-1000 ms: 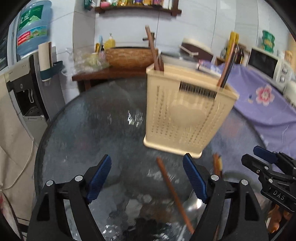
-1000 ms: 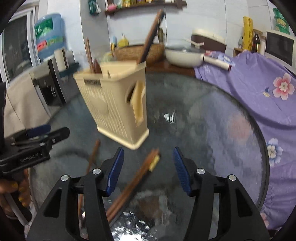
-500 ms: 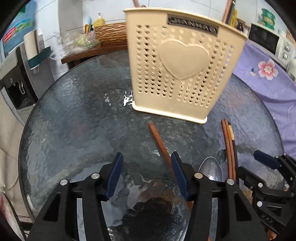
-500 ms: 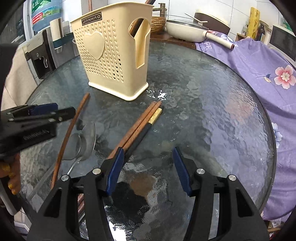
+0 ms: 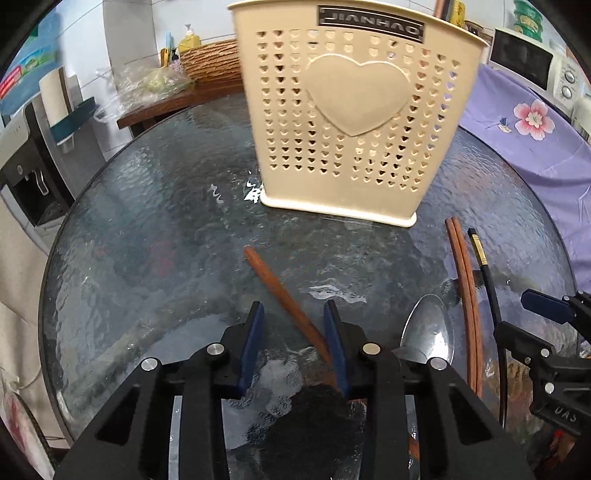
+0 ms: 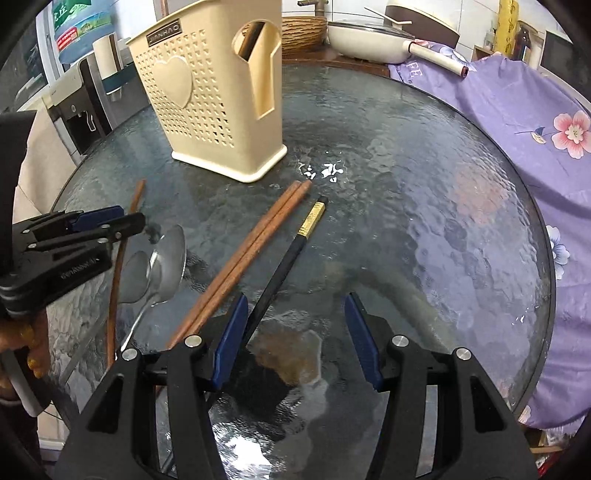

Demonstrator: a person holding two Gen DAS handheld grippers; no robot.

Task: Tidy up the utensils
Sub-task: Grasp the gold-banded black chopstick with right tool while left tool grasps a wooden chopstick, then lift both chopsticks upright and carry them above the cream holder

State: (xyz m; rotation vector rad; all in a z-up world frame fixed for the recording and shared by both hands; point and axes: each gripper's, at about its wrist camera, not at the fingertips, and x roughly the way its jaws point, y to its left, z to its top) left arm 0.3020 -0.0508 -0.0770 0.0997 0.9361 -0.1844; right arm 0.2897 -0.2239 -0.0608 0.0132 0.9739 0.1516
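Note:
A cream perforated utensil holder (image 5: 351, 122) with a heart stands on the round glass table (image 5: 155, 236); it also shows in the right wrist view (image 6: 218, 99). My left gripper (image 5: 293, 317) is open, its jaws narrowed around a single brown chopstick (image 5: 280, 291) lying on the glass. A metal spoon (image 5: 428, 332), a pair of brown chopsticks (image 5: 465, 295) and a black chopstick with a gold band (image 5: 487, 291) lie to its right. My right gripper (image 6: 295, 317) is open and empty; its left finger is by the black chopstick (image 6: 284, 266) and the brown pair (image 6: 251, 251).
A purple flowered cloth (image 6: 517, 110) covers furniture on the right. A white pan (image 6: 369, 40) and a woven basket (image 6: 303, 29) sit behind the table. A water dispenser (image 5: 33, 158) stands to the left. The table's front edge is close under both grippers.
Both grippers have dropped toward the table and closer to the utensils. The left jaws have narrowed around the single brown chopstick. The right gripper stays wide open.

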